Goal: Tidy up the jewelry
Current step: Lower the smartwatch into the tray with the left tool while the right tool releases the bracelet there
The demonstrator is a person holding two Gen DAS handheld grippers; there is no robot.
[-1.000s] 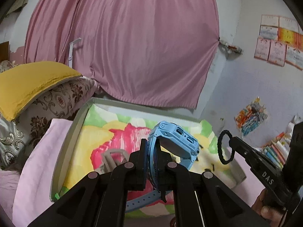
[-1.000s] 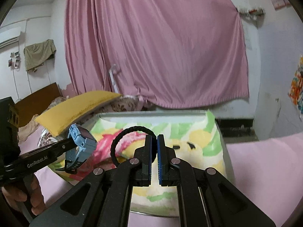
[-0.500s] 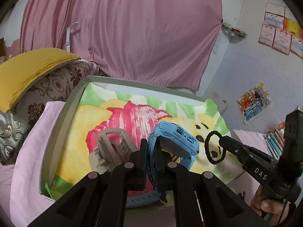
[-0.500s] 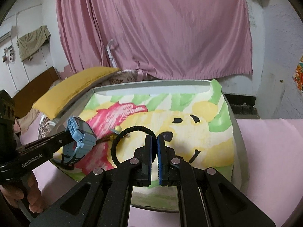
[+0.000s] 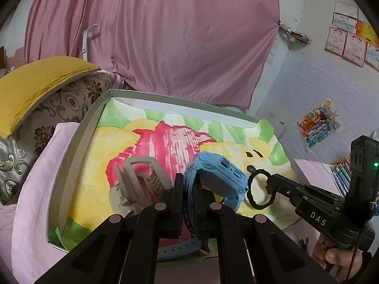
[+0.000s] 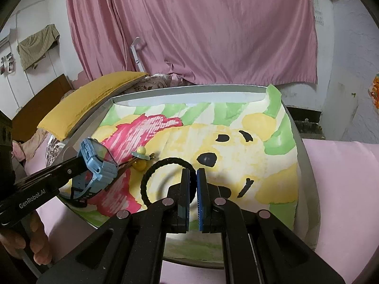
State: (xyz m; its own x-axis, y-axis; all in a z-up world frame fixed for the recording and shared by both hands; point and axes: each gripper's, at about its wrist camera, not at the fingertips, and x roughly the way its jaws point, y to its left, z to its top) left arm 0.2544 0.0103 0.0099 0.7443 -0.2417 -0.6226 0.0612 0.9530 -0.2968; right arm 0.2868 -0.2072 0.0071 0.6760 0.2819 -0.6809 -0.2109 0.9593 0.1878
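My left gripper is shut on the strap of a blue smartwatch, which it holds above the near left part of a shallow grey tray lined with a painted bear picture. My right gripper is shut on a black hair tie that hangs as a loop to the left of its fingers, over the tray's near middle. The right wrist view shows the left gripper with the watch. In the left wrist view the right gripper carries the hair tie.
A grey claw hair clip lies on the tray liner just left of my left fingers. A small clip with yellow balls lies on the liner beside the watch. The tray rim rests on pink bedding, with pillows at the left and a pink curtain behind.
Both grippers have tipped downward, so the tray fills more of each view. The right gripper has sunk toward the liner with the hair tie. Both grips are unchanged.
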